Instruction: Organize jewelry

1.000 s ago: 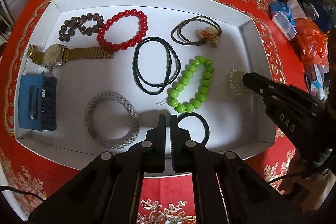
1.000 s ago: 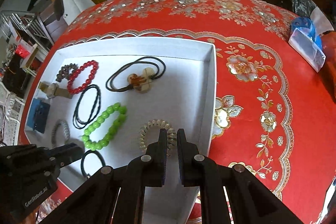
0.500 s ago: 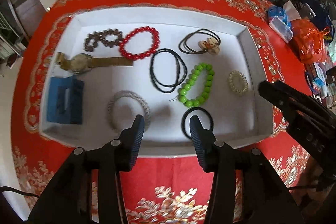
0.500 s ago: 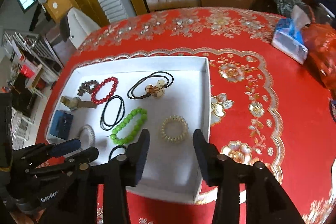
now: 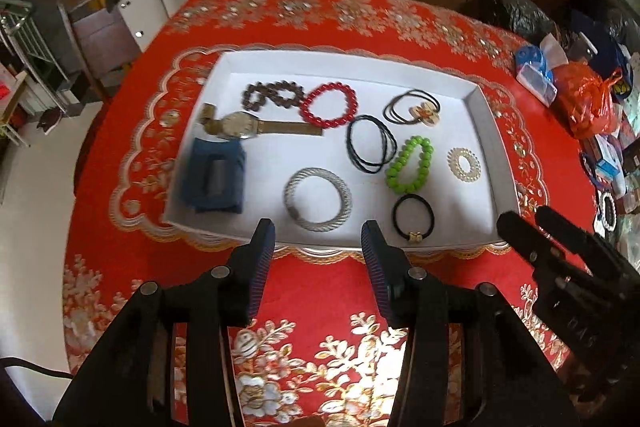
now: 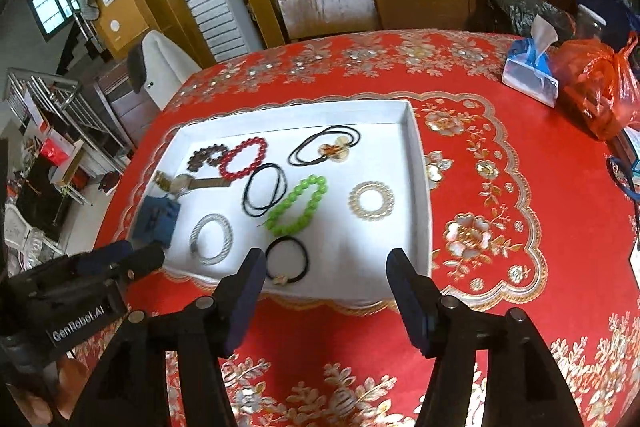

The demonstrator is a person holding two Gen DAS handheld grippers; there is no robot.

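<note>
Both the left tool (image 5: 318,241) and the right tool (image 6: 326,269) hang wide apart and empty above the bench's near edge. The jewelry lies spread in the white tray (image 5: 486,131): the black hair tie (image 5: 413,215) by its near wall looks light and limp, best pinched across its band, while the silver bangle (image 5: 318,199) beside it looks stiff and probably slippery.

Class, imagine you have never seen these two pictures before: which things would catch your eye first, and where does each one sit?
First comes the red flowered tablecloth covering the round table, with a white tray lying in its middle. Inside the tray, the green bead bracelet towards the right and the red bead bracelet near the far edge stand out most. Nearest the camera, the left gripper and right gripper have open, empty jaws.
</note>
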